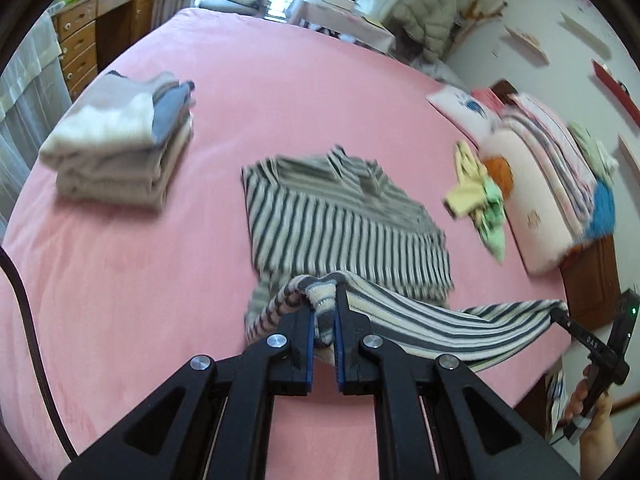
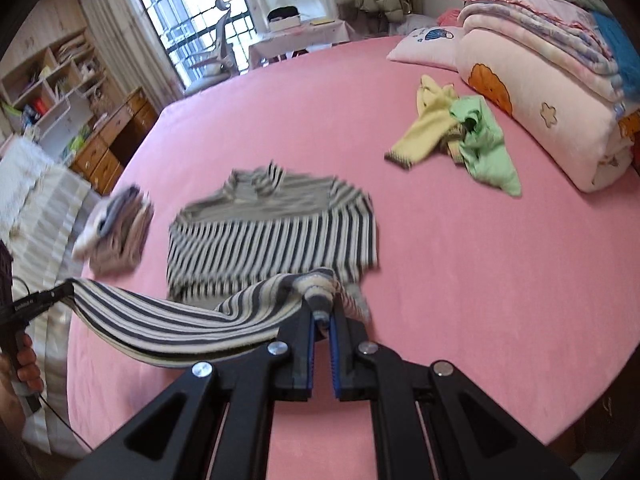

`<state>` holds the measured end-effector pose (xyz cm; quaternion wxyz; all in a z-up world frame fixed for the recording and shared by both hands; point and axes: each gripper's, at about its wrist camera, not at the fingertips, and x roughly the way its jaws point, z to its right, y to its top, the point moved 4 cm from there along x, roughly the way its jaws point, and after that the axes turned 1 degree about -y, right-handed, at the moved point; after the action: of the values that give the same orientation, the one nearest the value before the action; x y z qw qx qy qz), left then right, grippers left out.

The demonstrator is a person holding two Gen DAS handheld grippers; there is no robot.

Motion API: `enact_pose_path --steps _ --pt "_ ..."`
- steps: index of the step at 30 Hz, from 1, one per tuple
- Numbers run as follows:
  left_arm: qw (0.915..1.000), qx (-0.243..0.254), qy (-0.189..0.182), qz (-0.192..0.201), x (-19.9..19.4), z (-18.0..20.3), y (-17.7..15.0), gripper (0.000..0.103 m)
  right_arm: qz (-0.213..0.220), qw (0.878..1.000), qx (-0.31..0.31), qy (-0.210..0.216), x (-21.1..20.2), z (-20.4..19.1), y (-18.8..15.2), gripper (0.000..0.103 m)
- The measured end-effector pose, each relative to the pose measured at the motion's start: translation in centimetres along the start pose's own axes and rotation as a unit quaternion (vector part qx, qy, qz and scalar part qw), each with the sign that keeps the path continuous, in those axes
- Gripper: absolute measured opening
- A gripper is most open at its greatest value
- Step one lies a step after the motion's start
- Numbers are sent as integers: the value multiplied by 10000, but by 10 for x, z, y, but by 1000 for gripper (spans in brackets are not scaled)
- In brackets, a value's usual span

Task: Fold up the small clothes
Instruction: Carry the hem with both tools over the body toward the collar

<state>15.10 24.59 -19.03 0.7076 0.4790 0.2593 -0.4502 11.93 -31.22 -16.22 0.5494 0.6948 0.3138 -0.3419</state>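
Note:
A grey-and-white striped top (image 1: 340, 220) lies on the pink bed (image 1: 140, 280), collar away from me; it also shows in the right wrist view (image 2: 276, 236). Its bottom hem is lifted off the bed and stretched between both grippers. My left gripper (image 1: 323, 304) is shut on the hem's left corner. My right gripper (image 2: 320, 308) is shut on the hem's right corner. Each gripper shows in the other's view, the right one (image 1: 560, 314) and the left one (image 2: 66, 290), at the far end of the stretched hem.
A stack of folded clothes (image 1: 120, 148) sits on the bed to the left (image 2: 116, 236). A crumpled yellow and green garment (image 2: 460, 136) lies to the right, near pillows and folded quilts (image 2: 560, 92). Wooden drawers (image 1: 80, 40) stand beyond the bed.

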Motion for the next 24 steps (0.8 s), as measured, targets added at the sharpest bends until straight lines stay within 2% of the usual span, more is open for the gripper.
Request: enact_pose_path --steps 3,8,15,18,24 --pt "9997 -116 230 10 36 -4 44 6 13 10000 77 29 34 5 38 5" --pt "9974 -273 660 -106 106 -16 95 6 -204 9998 62 17 117 12 91 5" --pt "9901 -453 1285 -346 202 -38 138 6 -426 9991 11 60 215 16 142 5" --pt "9871 -620 1414 -417 236 -50 153 6 -489 9988 -49 17 249 16 159 5" --pt "9843 -769 1514 -478 279 -60 176 6 -588 9982 -72 -69 301 16 177 5"
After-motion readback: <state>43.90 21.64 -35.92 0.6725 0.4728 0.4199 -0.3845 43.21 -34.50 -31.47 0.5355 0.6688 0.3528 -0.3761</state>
